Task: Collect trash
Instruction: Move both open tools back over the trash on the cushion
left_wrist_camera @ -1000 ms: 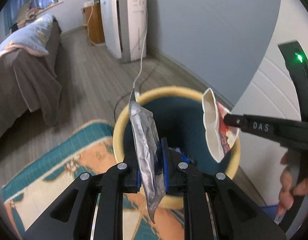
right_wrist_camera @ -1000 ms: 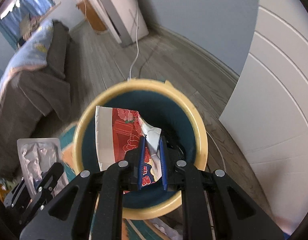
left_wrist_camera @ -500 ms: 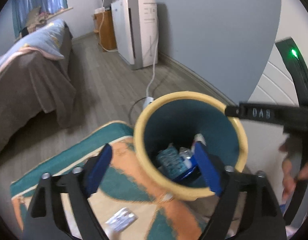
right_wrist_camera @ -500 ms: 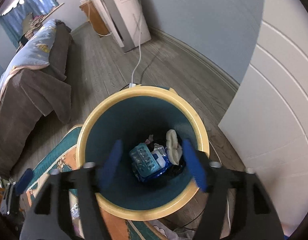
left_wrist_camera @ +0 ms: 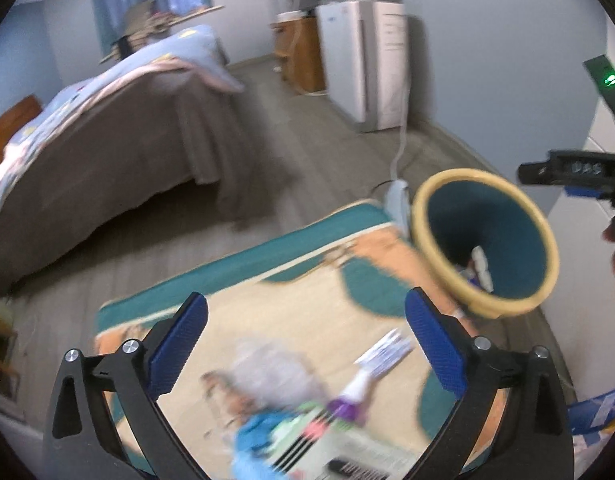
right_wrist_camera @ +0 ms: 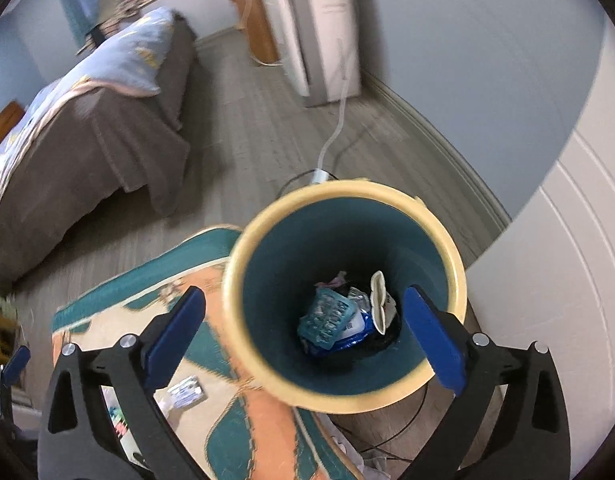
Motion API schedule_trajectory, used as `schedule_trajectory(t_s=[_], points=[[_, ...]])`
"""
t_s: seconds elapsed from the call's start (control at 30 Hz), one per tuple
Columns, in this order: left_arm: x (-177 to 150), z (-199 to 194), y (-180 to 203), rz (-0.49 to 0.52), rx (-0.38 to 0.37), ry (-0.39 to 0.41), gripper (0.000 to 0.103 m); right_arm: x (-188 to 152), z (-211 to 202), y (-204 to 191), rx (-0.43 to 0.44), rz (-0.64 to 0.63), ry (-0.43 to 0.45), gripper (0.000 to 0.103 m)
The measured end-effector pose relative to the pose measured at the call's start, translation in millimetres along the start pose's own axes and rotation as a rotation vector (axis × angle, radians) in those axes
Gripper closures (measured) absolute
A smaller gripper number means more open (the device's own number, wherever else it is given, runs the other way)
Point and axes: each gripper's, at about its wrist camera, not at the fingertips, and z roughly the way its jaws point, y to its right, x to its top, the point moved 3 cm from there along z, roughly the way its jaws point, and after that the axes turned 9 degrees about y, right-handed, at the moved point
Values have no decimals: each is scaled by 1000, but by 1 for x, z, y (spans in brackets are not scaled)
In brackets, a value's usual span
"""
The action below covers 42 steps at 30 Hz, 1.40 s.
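The trash bin (right_wrist_camera: 235,272), yellow-rimmed and teal inside, stands at the rug's corner and holds several wrappers (right_wrist_camera: 331,316). My right gripper (right_wrist_camera: 303,294) hangs over the bin's near edge, its jaws opening wide with nothing between them. My left gripper (left_wrist_camera: 306,300) is off to the left of the bin (left_wrist_camera: 421,240), above the rug, and its jaws are also opening with nothing between them. Under it lie a white wrapper (left_wrist_camera: 383,352) and a blurred heap of coloured litter (left_wrist_camera: 291,420). The right gripper's black finger (left_wrist_camera: 567,168) shows at the far right.
A patterned teal and orange rug (left_wrist_camera: 315,280) covers the floor. A bed with a brown cover (left_wrist_camera: 107,152) is on the left, and a white appliance (right_wrist_camera: 327,28) with a cable (right_wrist_camera: 335,128) is behind the bin. A white panelled door (right_wrist_camera: 547,280) is to the right. A small packet (right_wrist_camera: 187,390) lies on the rug.
Both grippers opened and let go: the silver pack and the red-and-white wrapper went from their jaws. The left gripper swung left, off the bin and over the rug. The right one drew back.
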Motion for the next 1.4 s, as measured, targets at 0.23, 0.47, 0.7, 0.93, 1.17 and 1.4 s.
schedule_trajectory(t_s=[0.23, 0.47, 0.7, 0.93, 1.17, 1.4], points=[[-29, -38, -60, -92, 111, -44, 5, -15, -32, -63, 6, -200, 25, 6], [-59, -74, -97, -204, 164, -86, 5, -51, -64, -121, 69, -316, 13, 6], [-82, -94, -109, -224, 221, -98, 5, -80, -72, -133, 96, -274, -43, 6], [-106, -88, -115, -264, 209, -128, 5, -97, -64, -136, 57, -229, -91, 6], [-114, -75, -110, -277, 147, -139, 5, -112, -61, -158, 92, -368, -70, 6], [-125, -61, -113, -239, 156, -183, 5, -132, -40, -157, 80, -375, -170, 6]])
